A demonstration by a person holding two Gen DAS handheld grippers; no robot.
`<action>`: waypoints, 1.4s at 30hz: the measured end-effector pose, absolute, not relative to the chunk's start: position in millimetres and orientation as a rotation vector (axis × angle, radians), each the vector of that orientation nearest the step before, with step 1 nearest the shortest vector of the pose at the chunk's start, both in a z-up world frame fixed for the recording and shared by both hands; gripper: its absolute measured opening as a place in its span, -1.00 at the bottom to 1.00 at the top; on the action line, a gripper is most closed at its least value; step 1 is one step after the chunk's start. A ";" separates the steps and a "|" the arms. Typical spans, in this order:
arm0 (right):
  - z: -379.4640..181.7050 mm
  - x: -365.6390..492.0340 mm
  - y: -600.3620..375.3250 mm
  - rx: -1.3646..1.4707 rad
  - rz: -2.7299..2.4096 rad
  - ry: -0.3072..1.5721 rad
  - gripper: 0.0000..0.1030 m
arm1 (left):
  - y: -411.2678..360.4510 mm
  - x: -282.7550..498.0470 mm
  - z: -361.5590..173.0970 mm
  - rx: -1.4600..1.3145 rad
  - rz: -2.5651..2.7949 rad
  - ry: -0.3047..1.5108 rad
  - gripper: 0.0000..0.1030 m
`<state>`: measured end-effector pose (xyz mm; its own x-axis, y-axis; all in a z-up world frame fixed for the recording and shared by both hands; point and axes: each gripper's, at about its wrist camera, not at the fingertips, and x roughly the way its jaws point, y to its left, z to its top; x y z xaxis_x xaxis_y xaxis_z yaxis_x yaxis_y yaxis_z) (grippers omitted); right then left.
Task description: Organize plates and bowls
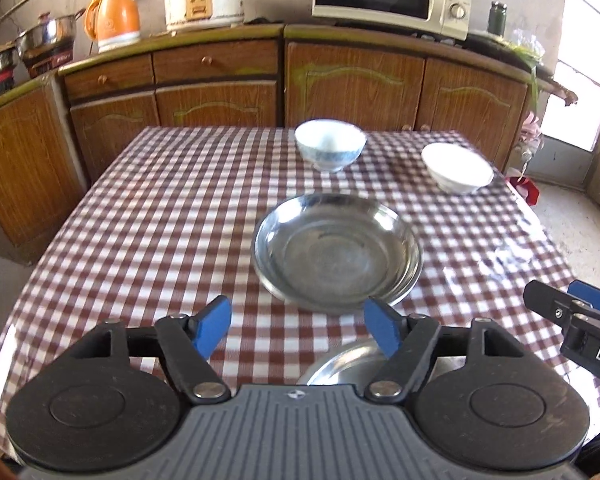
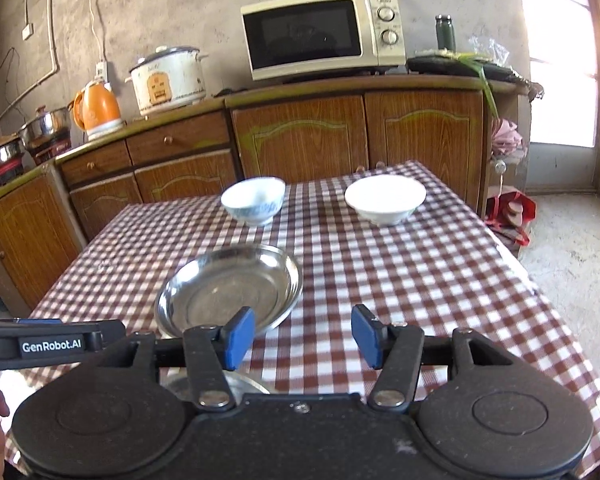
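Observation:
On the red-checked tablecloth point(image 1: 140, 208) a steel plate point(image 1: 336, 252) point(image 2: 228, 292) lies mid-table. A second steel plate point(image 1: 340, 364) point(image 2: 220, 384) lies near the front edge, mostly hidden under the grippers. A blue-patterned white bowl point(image 1: 330, 148) point(image 2: 254, 200) and a plain white bowl point(image 1: 456, 168) point(image 2: 384, 198) stand upright and apart at the far side. My left gripper point(image 1: 298, 330) hovers open above the near plate, nothing between its blue pads. My right gripper point(image 2: 304, 336) is open and empty beside it, its tip showing at the left wrist view's right edge point(image 1: 572, 308).
Wooden cabinets point(image 1: 352, 84) run behind the table, carrying a microwave point(image 2: 320, 34), a rice cooker point(image 2: 168, 80), an orange kettle point(image 1: 116, 20) and steel pots point(image 1: 48, 38). A red bag point(image 2: 512, 212) sits on the floor past the table's right edge.

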<state>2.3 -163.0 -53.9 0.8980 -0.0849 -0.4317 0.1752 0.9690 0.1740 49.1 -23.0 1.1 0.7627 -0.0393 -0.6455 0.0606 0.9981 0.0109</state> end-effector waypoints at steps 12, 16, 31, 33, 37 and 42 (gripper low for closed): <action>-20.0 11.1 -187.9 0.196 -0.164 0.370 0.36 | -44.2 64.4 26.3 0.051 -0.118 0.620 0.52; -12.5 14.1 -193.9 0.193 -0.167 0.353 0.37 | -52.1 69.9 32.2 0.058 -0.135 0.616 0.53; -2.0 35.4 -220.7 0.193 -0.190 0.335 0.39 | -76.6 102.5 37.9 0.086 -0.169 0.635 0.58; -2.6 39.7 -225.3 0.196 -0.193 0.336 0.39 | -79.7 106.7 37.7 0.091 -0.176 0.638 0.58; -3.7 48.4 -233.5 0.204 -0.204 0.339 0.39 | -85.2 115.5 35.9 0.101 -0.185 0.648 0.58; -5.4 59.8 -243.6 0.209 -0.216 0.346 0.39 | -91.8 125.8 34.3 0.108 -0.196 0.651 0.58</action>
<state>59.8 -243.6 -5.4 0.9182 -0.1732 -0.3563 0.2442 0.9556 0.1650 125.8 -91.8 34.3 0.7777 -0.1473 -0.6112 0.2149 0.9759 0.0382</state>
